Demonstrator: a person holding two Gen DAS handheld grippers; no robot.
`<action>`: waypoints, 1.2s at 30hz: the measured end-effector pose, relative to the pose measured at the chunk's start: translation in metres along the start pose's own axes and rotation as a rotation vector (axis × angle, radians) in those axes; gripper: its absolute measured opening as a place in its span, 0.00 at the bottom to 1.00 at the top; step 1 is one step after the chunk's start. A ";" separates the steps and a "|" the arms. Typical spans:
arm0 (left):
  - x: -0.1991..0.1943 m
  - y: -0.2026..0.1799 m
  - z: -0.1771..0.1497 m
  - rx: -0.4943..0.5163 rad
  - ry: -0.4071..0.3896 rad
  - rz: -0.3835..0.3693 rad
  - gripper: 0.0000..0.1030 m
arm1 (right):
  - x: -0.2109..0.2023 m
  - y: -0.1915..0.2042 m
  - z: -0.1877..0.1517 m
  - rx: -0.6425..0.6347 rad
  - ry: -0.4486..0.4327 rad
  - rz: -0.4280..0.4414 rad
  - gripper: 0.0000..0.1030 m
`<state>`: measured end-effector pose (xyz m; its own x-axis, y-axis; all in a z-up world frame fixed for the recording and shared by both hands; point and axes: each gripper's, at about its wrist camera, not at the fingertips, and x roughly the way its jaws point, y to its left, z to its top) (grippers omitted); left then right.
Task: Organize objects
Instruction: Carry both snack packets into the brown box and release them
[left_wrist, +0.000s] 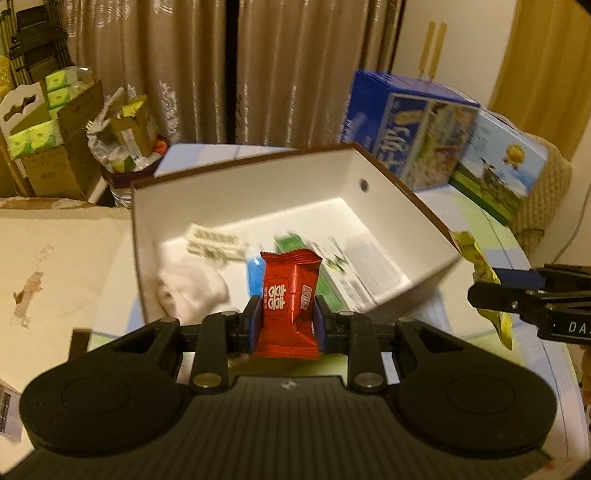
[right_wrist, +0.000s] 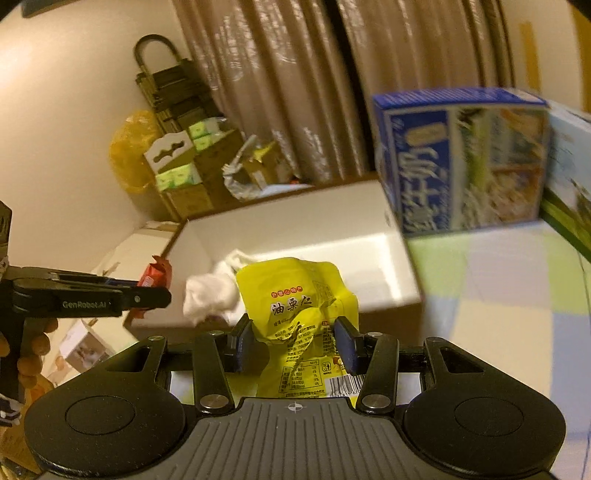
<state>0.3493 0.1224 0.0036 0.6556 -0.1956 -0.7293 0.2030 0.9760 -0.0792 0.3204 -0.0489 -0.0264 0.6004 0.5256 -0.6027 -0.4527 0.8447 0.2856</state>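
Note:
My left gripper is shut on a red candy packet, which it holds upright just in front of an open white box with a brown rim. In the box lie a white cloth, green packets and a blue item. My right gripper is shut on a crumpled yellow snack pouch near the box's front wall. Each gripper also shows in the other's view: the right gripper with the yellow pouch, and the left gripper with the red packet.
Two blue printed cartons stand right of the white box on a checkered tablecloth. Cardboard boxes with green tissue packs and a full bin stand at the back left before curtains. A flat cardboard sheet lies at left.

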 end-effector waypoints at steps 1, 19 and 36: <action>0.003 0.004 0.005 0.000 0.000 0.004 0.23 | 0.008 0.002 0.007 -0.008 -0.001 0.002 0.42; 0.101 0.036 0.056 0.023 0.077 -0.019 0.23 | 0.144 -0.010 0.071 -0.020 0.103 -0.076 0.42; 0.146 0.038 0.068 0.037 0.104 -0.057 0.23 | 0.175 -0.039 0.094 0.120 0.091 -0.148 0.48</action>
<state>0.5023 0.1241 -0.0599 0.5637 -0.2376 -0.7910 0.2656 0.9590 -0.0988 0.5046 0.0200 -0.0730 0.5897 0.3881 -0.7082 -0.2790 0.9209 0.2723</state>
